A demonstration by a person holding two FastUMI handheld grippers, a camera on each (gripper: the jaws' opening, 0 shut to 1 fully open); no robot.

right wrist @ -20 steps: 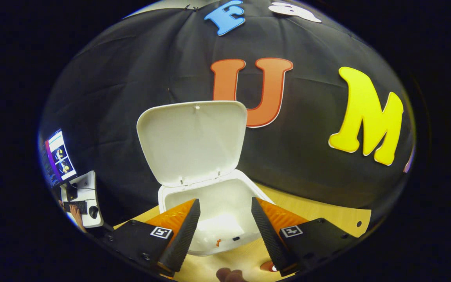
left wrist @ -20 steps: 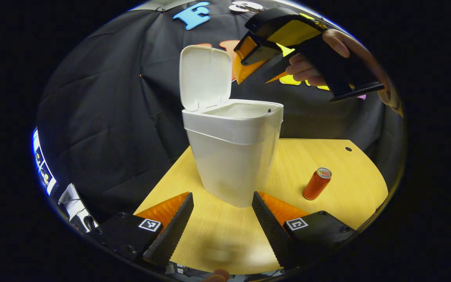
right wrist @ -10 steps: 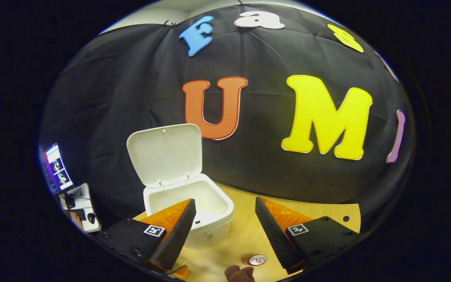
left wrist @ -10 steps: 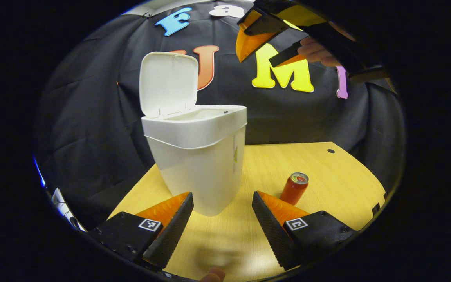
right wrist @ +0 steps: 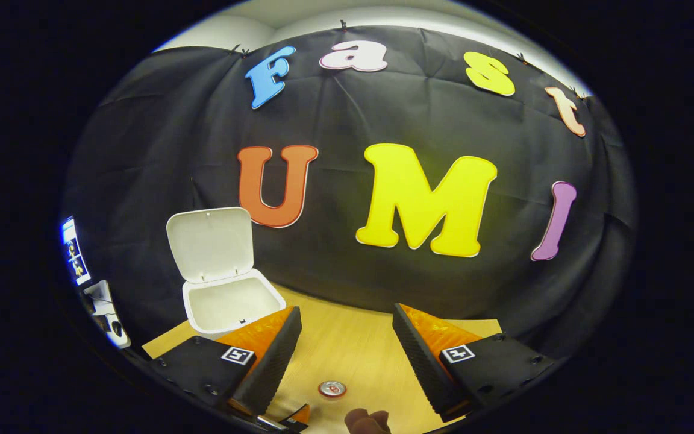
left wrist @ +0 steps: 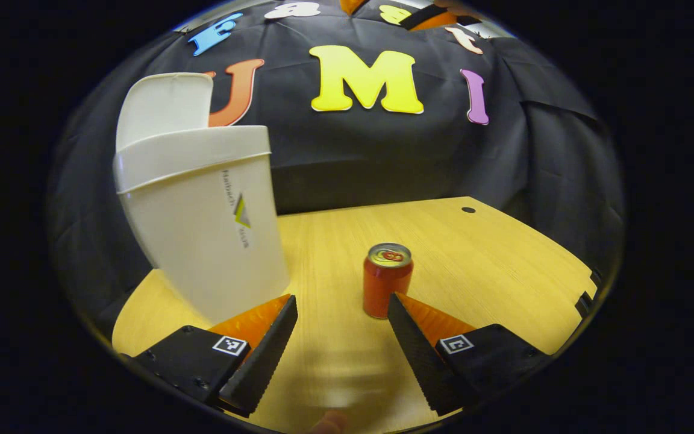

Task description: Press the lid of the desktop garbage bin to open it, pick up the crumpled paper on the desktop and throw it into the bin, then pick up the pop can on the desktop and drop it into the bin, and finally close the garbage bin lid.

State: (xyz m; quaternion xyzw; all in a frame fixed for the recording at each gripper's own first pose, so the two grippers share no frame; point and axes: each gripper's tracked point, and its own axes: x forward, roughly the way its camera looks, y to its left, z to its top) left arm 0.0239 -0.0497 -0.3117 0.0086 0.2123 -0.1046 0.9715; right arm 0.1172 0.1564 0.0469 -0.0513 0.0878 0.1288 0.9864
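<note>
Open bin and upright can on the desktop, both grippers empty.

The pale wooden tabletop carried the tall white plastic garbage bin, which stood at the left in the left gripper view with its white hinged lid raised upright behind the open mouth. Well apart from the bin, toward the table's middle, the small red pop can stood upright, its silver top seen from above in the right gripper view. The left gripper hung low with its jaws spread wide and nothing between them, the can just beyond its right finger. The right gripper hovered high above the can, likewise wide open and holding nothing.
</note>
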